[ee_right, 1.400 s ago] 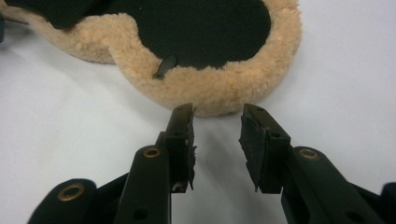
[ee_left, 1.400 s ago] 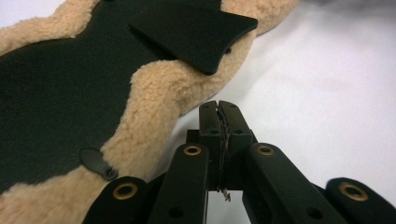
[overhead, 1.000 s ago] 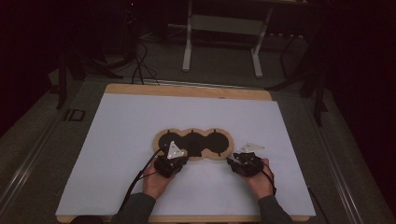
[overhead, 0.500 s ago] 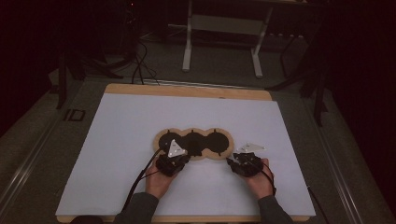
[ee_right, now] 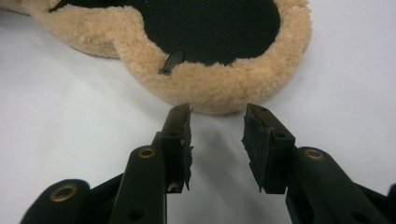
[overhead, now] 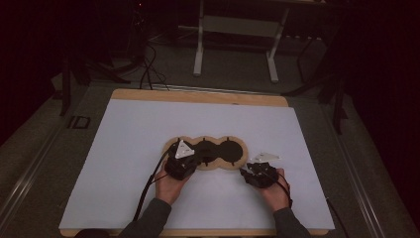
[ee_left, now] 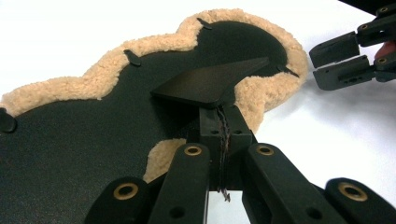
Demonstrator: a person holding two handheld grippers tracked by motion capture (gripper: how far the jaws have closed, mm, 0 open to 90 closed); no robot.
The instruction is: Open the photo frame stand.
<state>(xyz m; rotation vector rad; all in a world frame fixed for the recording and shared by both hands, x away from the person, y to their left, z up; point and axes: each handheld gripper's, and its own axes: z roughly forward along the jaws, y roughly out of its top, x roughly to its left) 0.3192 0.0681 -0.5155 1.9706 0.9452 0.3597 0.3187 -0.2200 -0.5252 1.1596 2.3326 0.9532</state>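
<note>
A black three-lobed pad [overhead: 220, 150] with a tan fleece rim [ee_left: 261, 93] lies on the white sheet. My left gripper [overhead: 192, 157] [ee_left: 222, 112] sits over the pad's near edge. It is shut on a flat black flap [ee_left: 210, 84] that stands up from the pad, with a thin dark cord running between the pads. My right gripper [overhead: 246, 170] [ee_right: 217, 126] rests low on the sheet, open. Its tips sit just short of the fleece rim [ee_right: 224, 88] of the right lobe, and the gap between them holds nothing. Its tips [ee_left: 327, 65] also appear at the right in the left gripper view.
A white sheet [overhead: 124, 148] covers a wooden-edged table [overhead: 198, 96]. Small black tabs [ee_right: 173, 60] poke out of the fleece between lobes. Metal stand legs [overhead: 198, 59] and cables lie on the dark floor beyond the far edge.
My left gripper has crept slightly farther over the pad's near edge. The right gripper has kept still.
</note>
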